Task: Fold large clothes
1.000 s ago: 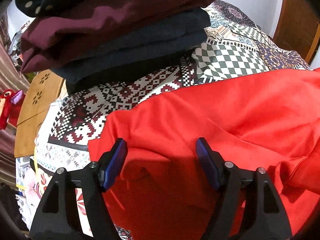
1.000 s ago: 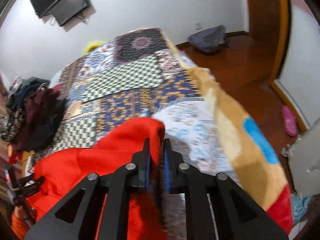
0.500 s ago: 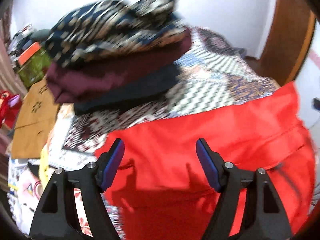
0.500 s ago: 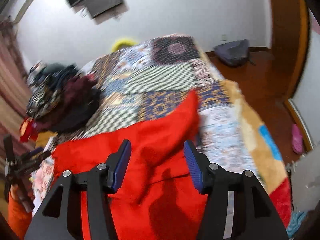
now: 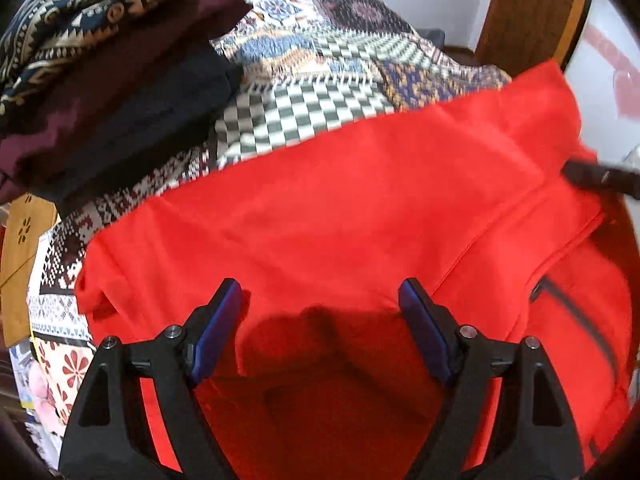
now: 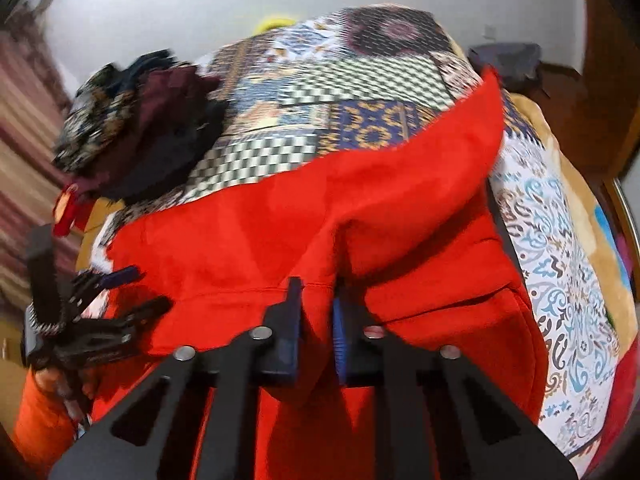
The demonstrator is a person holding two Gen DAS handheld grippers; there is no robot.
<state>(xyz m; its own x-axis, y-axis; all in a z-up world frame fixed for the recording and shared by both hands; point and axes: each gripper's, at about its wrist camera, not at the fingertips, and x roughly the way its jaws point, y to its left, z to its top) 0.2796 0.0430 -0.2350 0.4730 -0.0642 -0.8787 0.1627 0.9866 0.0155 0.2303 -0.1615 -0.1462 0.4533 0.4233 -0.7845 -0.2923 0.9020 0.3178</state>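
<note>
A large red garment [image 5: 340,200] lies spread on the patchwork bedspread [image 5: 320,92]; a dark zip shows on it at the right. My left gripper [image 5: 320,312] hovers over its near edge, jaws wide and still opening. Red cloth lies under and between the fingers, but the pads are not pressing it. In the right wrist view the right gripper [image 6: 316,292] is closing, and its blue pads pinch a raised fold of the red garment [image 6: 280,220]. The left gripper [image 6: 142,288] appears at that view's left edge, held by a hand in an orange sleeve [image 6: 40,420].
A stack of folded dark clothes [image 5: 112,80] sits on the bed at the far left, also seen as the stack [image 6: 140,132]. A wooden door [image 5: 532,8] stands behind the bed. A dark bag [image 6: 508,60] lies on the floor beyond the bedspread [image 6: 340,92].
The right gripper opened, moved over the garment and closed again on a fold nearer its middle. The left gripper swung right, away from the stack, and its jaws widened a little.
</note>
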